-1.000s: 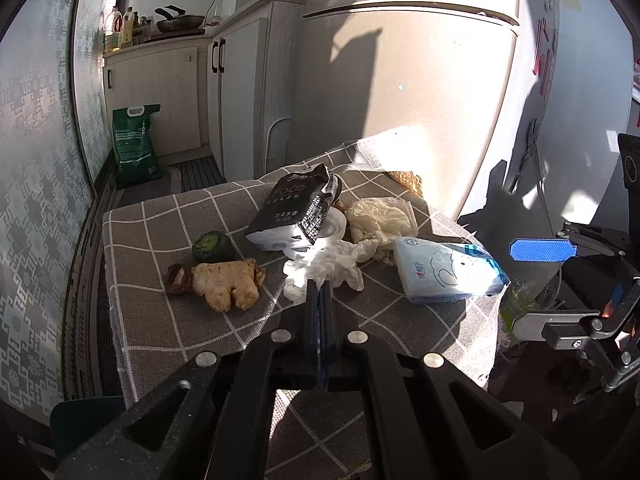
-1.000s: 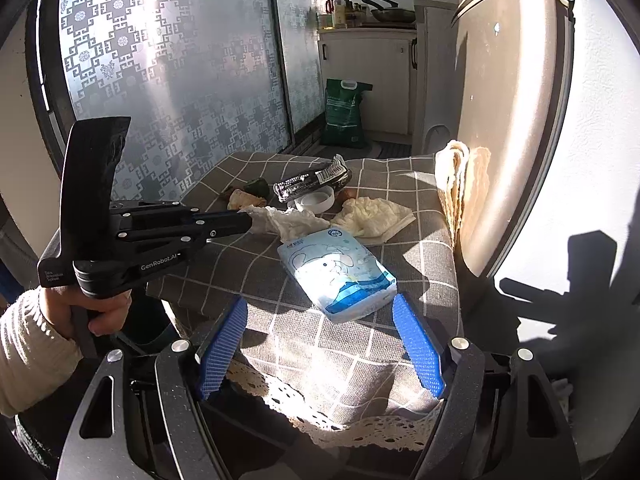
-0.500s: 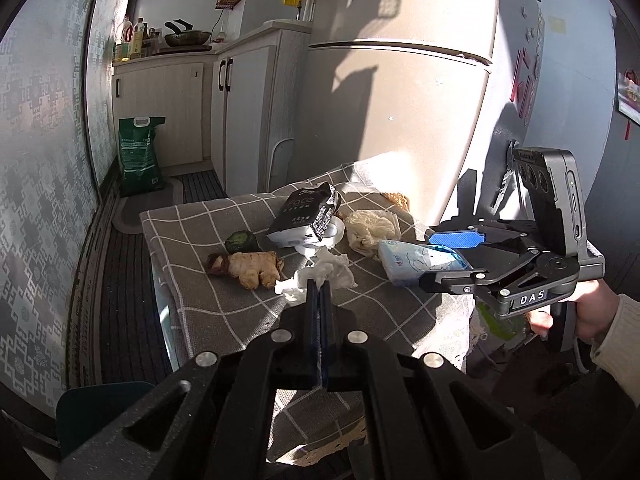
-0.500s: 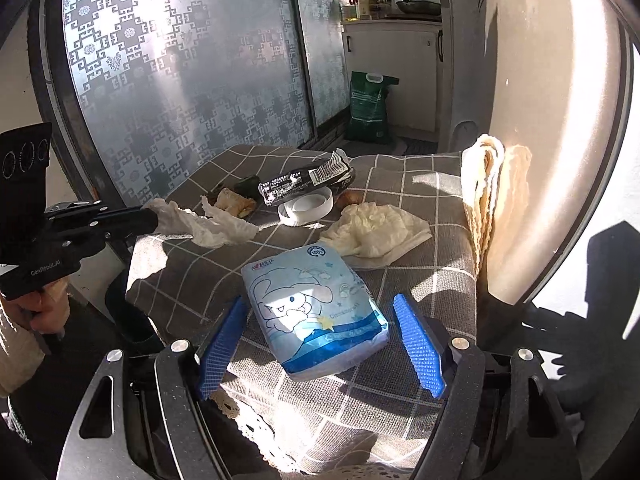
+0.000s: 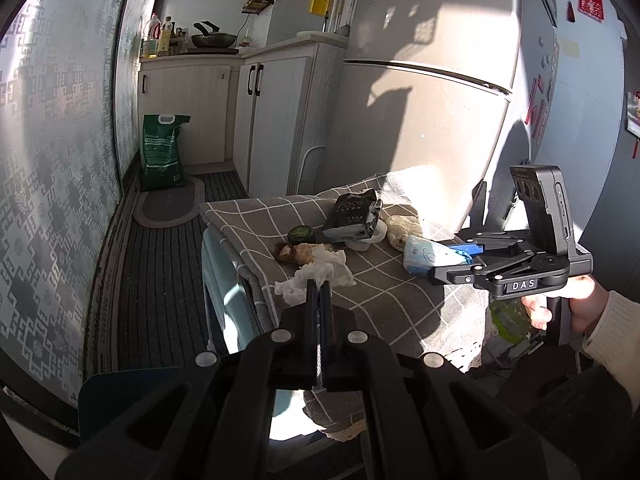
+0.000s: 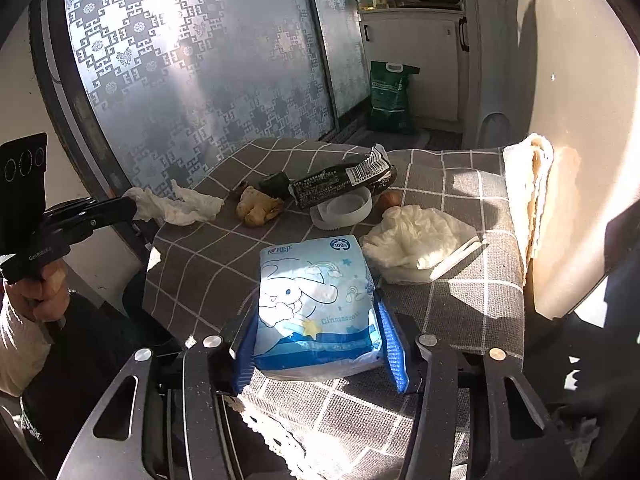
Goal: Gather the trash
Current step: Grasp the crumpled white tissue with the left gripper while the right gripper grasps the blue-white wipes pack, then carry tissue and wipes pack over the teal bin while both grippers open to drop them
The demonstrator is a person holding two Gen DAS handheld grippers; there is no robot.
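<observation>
Left gripper (image 5: 319, 292) pinches a crumpled tissue (image 5: 316, 276) beyond the table edge (image 5: 256, 280), over open floor; right gripper (image 6: 320, 344) clamps the tissue pack (image 6: 316, 304) at the near edge.

My left camera sits behind my left claw (image 5: 319, 292), looking along it over the worktop (image 5: 384, 292) from its near corner, toward the fridge (image 5: 432, 120) and cabinets beyond. My right camera rides behind my right claw (image 6: 318, 344), low and close at the worktop's edge, facing the patterned glass. Both views share the worktop's clutter, and each catches the other claw at its side.
</observation>
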